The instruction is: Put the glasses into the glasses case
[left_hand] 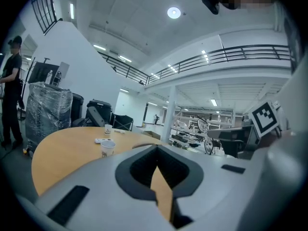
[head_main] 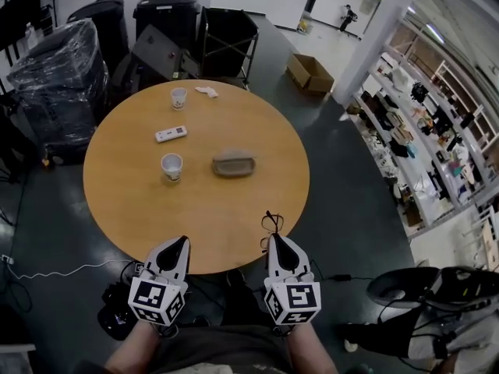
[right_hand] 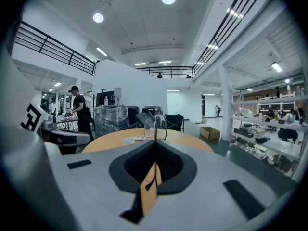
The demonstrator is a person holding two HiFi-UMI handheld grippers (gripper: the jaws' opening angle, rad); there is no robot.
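Observation:
The grey-brown glasses case (head_main: 234,164) lies closed near the middle of the round wooden table (head_main: 125,201). The thin dark-framed glasses (head_main: 271,223) stand at the tip of my right gripper (head_main: 274,238), over the table's near edge. In the right gripper view the glasses (right_hand: 155,126) rise upright just past the shut jaws of the right gripper (right_hand: 155,146), a dark part of the frame pinched in the slit. My left gripper (head_main: 181,244) hangs at the near edge too, its jaws together and empty, as the left gripper view of the left gripper (left_hand: 156,150) shows. Both grippers are well short of the case.
A paper cup (head_main: 171,166) stands left of the case, with a white remote (head_main: 171,134) beyond it. A second cup (head_main: 178,97) and a crumpled tissue (head_main: 207,92) sit at the far side. Wrapped crates (head_main: 58,68), chairs and cables ring the table.

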